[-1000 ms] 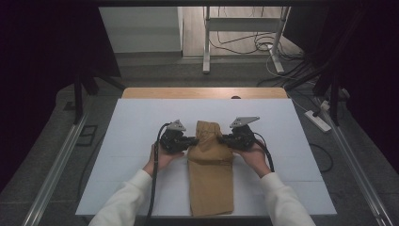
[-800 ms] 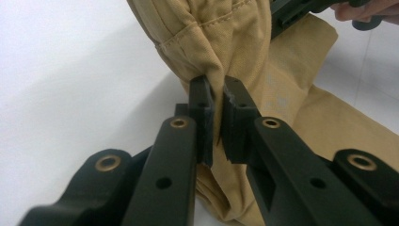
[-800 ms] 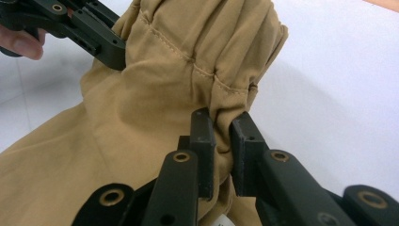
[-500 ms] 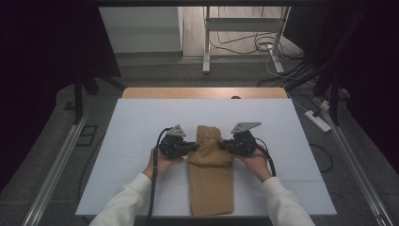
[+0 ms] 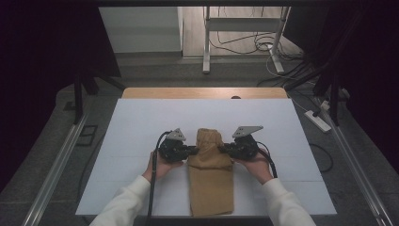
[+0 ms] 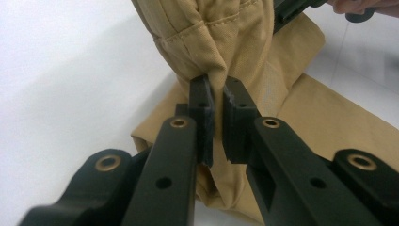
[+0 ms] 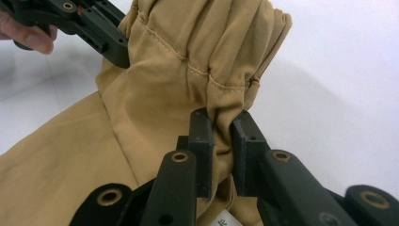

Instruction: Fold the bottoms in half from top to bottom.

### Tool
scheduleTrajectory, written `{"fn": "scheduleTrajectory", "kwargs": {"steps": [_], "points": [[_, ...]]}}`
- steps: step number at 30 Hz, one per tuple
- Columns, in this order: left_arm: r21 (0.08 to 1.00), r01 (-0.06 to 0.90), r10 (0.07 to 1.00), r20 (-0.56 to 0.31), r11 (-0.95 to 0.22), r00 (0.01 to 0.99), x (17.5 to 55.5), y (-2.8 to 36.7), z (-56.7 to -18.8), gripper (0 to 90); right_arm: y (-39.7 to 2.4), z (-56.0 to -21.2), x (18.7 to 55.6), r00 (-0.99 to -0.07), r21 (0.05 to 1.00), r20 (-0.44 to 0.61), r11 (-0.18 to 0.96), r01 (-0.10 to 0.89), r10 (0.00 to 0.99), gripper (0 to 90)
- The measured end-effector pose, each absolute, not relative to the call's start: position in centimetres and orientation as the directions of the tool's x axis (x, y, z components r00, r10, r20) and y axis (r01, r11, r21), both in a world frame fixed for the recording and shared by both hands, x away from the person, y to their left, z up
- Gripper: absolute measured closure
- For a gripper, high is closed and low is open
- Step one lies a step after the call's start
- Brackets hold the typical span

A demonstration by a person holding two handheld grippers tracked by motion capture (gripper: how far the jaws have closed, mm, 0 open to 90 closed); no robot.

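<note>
Both claws pinch tan garment [image 5: 210, 160] — label [image 7: 225, 220] showing.

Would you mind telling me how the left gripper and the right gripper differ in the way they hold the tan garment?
The left gripper pinches the tan garment's left edge; the right gripper pinches its right edge. The right gripper's grey plate stands higher and farther out than the left gripper's plate. Both are shut on bunched cloth near the folded-over end.

White table [image 5: 141, 122], grey floor [image 5: 155, 70], metal stand [image 5: 244, 26], dark surroundings.
</note>
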State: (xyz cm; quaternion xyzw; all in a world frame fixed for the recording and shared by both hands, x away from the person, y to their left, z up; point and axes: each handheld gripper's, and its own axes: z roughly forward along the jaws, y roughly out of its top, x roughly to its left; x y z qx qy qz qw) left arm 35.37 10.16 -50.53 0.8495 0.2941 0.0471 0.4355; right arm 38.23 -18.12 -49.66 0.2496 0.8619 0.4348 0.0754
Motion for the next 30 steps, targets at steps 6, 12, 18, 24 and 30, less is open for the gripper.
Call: {"fn": "scheduleTrajectory", "kwargs": {"steps": [6,12,18,24,30], "points": [[0.770,0.451,0.528,-0.177,-0.452,0.831,34.9,10.1,-50.6,83.6,-18.4,-49.5,37.7,-0.867,0.781,0.098,0.501,0.371,0.489,75.9],[0.769,0.447,0.520,-0.177,-0.457,0.836,34.7,10.1,-50.7,83.8,-18.6,-49.4,37.5,-0.868,0.783,0.122,0.491,0.383,0.482,74.0],[0.768,0.443,0.513,-0.176,-0.463,0.840,34.2,10.2,-50.7,83.9,-18.6,-49.5,36.9,-0.874,0.782,0.116,0.499,0.373,0.472,75.6],[0.767,0.437,0.506,-0.173,-0.469,0.845,33.7,10.3,-50.7,83.9,-18.8,-49.6,36.2,-0.880,0.781,0.113,0.506,0.365,0.461,76.0],[0.770,0.433,0.501,-0.172,-0.469,0.848,33.4,10.4,-50.7,84.1,-19.1,-49.4,36.1,-0.874,0.778,0.133,0.497,0.383,0.467,63.8]]}}
